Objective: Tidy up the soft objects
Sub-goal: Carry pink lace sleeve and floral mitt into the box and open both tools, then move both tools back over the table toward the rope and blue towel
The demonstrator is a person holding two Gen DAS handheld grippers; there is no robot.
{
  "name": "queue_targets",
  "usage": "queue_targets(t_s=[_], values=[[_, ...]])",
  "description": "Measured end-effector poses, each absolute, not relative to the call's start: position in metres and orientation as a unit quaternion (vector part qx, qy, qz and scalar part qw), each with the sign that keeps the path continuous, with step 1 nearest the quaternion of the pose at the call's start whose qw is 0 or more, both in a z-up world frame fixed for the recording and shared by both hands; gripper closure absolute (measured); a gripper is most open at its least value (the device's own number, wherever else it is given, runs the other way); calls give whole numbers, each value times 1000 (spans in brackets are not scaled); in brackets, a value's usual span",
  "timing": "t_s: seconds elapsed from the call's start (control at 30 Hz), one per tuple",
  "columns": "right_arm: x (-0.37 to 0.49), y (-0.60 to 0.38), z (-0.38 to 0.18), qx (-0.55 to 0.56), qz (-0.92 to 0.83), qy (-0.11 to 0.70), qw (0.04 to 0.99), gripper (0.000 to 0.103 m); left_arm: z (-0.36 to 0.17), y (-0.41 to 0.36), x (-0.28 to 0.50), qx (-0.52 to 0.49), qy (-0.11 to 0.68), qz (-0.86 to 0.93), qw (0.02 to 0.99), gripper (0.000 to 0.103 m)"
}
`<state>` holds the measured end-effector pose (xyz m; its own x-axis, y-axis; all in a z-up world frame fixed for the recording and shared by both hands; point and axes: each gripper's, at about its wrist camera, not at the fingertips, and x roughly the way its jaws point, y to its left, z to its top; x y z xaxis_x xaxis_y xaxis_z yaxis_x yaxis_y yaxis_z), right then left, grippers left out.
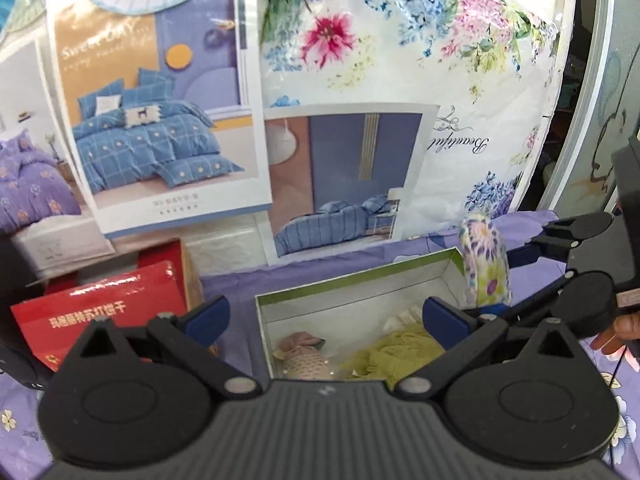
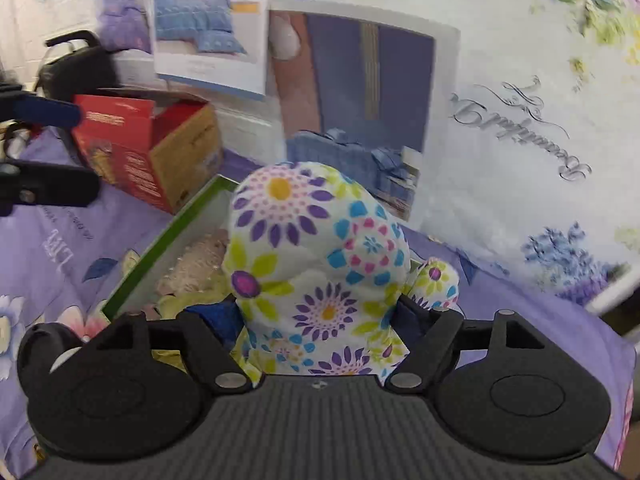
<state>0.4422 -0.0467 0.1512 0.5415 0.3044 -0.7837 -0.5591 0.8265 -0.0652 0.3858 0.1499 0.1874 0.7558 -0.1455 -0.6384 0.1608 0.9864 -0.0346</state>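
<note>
A soft toy with a bright flower print stands upright between the fingers of my right gripper. The jaws stand wide, the pads lie at its sides, and I see no squeeze. From the left wrist view the toy hangs over the right corner of a green-rimmed white box. In the box lie a pink and beige sachet, a yellow-green cloth and something white. My left gripper hovers open over the box, with nothing between its fingers.
The box rests on a purple flowered sheet. A red carton stands to its left. Packaged bedding sets and a floral quilt pack form a wall behind. A person's fingers show at the right edge.
</note>
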Motion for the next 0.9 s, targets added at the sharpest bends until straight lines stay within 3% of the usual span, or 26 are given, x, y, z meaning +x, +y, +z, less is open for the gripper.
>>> queue_targets(t_s=[0.1,0.27,0.47,0.9], values=[[443,-51,155,-137,243,383,881,39,186,157,385,-1,340,-81,937,1],[460,-49,144,-89,278,435,852,36,178,165,388,-5,348,-76,934,1],[468,-43,137,-64,274,433,856,34,171,175,389,-14,351,-76,933,1],[432,-47,155,-109,256,426,860,32,177,187,351,-28,353,-75,932,1]])
